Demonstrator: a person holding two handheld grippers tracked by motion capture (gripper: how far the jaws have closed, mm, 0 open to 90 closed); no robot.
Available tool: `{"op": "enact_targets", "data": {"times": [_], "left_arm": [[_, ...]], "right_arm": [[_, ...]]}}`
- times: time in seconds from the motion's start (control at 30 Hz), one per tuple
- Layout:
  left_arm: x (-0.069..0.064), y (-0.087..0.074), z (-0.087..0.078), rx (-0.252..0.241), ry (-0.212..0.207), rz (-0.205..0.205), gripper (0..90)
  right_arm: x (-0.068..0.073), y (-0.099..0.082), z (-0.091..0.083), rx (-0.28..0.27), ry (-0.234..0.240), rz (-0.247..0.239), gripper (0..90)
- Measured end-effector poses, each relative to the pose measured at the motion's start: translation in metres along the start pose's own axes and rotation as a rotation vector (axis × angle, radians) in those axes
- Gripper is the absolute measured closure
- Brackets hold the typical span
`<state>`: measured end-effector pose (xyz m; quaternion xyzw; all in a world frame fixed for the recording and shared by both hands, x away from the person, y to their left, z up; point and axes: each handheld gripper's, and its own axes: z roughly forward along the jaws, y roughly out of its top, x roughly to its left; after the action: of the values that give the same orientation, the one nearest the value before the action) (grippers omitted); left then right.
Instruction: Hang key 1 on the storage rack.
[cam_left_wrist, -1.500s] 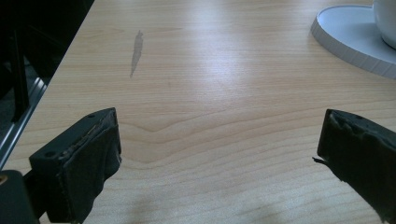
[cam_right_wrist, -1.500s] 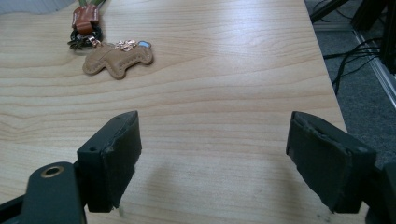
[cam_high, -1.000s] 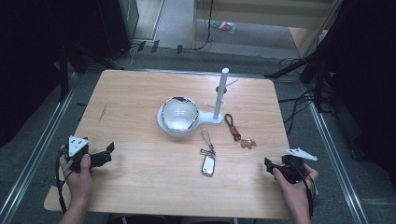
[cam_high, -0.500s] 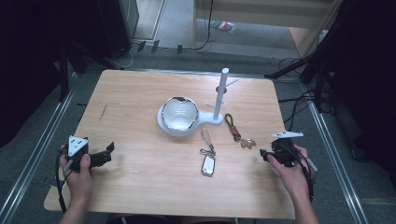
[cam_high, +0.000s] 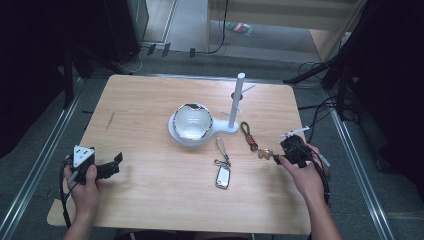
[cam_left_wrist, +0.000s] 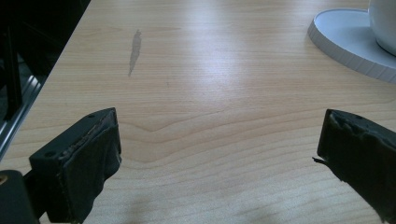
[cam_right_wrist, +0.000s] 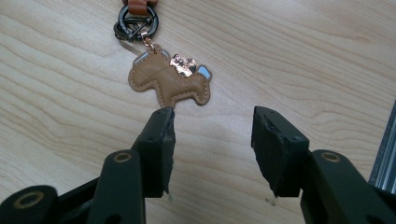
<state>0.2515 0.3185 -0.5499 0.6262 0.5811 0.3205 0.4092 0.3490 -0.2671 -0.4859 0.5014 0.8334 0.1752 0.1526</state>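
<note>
A tan leather horse charm lies flat on the wooden table, joined by a black ring to a brown strap. My right gripper hovers just short of the charm. Its jaws are partly open and have just been closing, with nothing between them. A hand holds that gripper at the table's right side. My left gripper rests at the front left, jaws wide open over bare wood.
A white bowl sits on a white base with an upright peg post mid-table. A silver key fob on a lanyard lies in front of it. Metal rails run along both sides of the table.
The right hand has moved left and farther onto the table, up to the horse charm, and its jaws have narrowed. The left hand has stayed put.
</note>
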Motion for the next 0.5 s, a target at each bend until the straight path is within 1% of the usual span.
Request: {"op": "enact_targets", "data": {"times": [0.03,0.1,0.13,0.17,0.23,0.3,0.33,0.37,0.43,0.47,0.5], "left_arm": [[0.000,0.000,0.000,0.000,0.000,0.000,0.0],[0.000,0.000,0.000,0.001,0.000,0.000,0.0],[0.000,0.000,0.000,0.000,0.000,0.001,0.0],[0.000,0.000,0.000,0.000,0.000,0.001,0.0],[0.000,0.000,0.000,0.000,0.000,0.001,0.0],[0.000,0.000,0.000,0.000,0.000,0.001,0.0],[0.000,0.000,0.000,0.000,0.000,0.002,0.0],[0.000,0.000,0.000,0.001,0.000,0.002,0.0],[0.000,0.000,0.000,0.000,0.000,0.002,0.0],[0.000,0.000,0.000,0.000,0.000,0.002,0.0],[-0.001,0.000,0.000,0.000,0.000,0.003,0.0]], "right_arm": [[0.000,0.000,0.000,0.000,0.000,0.000,51.5],[0.001,0.004,0.001,0.012,0.011,-0.009,54.9],[0.001,0.006,0.001,0.019,0.009,-0.006,55.3],[0.001,0.010,0.002,0.027,0.030,-0.005,57.8],[0.002,0.014,0.004,0.038,0.041,-0.011,57.9],[0.003,0.015,0.004,0.043,0.040,-0.020,57.3],[0.003,0.017,0.006,0.045,0.039,-0.031,54.3],[0.005,0.020,0.008,0.053,0.047,-0.039,53.4],[0.006,0.021,0.009,0.059,0.054,-0.040,52.0],[0.007,0.024,0.010,0.074,0.065,-0.042,51.5],[0.008,0.026,0.011,0.086,0.064,-0.050,50.6]]}}
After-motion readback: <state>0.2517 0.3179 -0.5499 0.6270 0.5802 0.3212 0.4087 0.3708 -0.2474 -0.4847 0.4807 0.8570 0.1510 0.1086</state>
